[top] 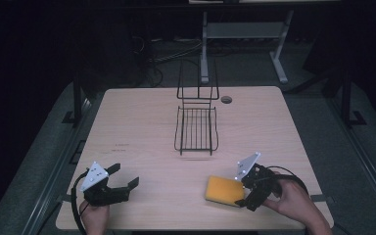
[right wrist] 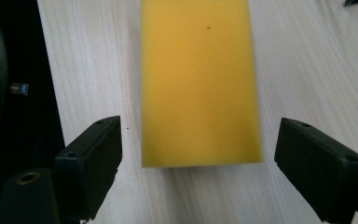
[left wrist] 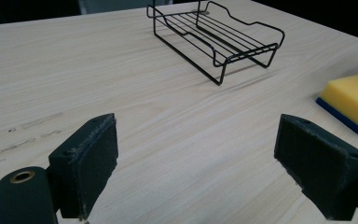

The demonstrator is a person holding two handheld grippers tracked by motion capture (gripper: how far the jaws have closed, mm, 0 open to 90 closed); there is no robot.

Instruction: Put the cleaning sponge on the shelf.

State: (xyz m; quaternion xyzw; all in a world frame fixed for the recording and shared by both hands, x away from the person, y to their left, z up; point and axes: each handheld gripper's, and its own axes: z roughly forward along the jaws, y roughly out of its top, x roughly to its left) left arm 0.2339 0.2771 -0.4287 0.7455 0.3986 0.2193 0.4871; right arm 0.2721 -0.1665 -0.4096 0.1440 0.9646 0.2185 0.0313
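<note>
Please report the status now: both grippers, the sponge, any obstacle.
Right gripper open, jaws either side of flat yellow sponge. Left gripper open, empty. Black wire rack stands apart; nothing blocking.

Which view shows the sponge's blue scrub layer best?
The left gripper view: the sponge lies side-on, its blue layer along the bottom edge. The right gripper view gives its yellow top, the high view a small yellow block.
</note>
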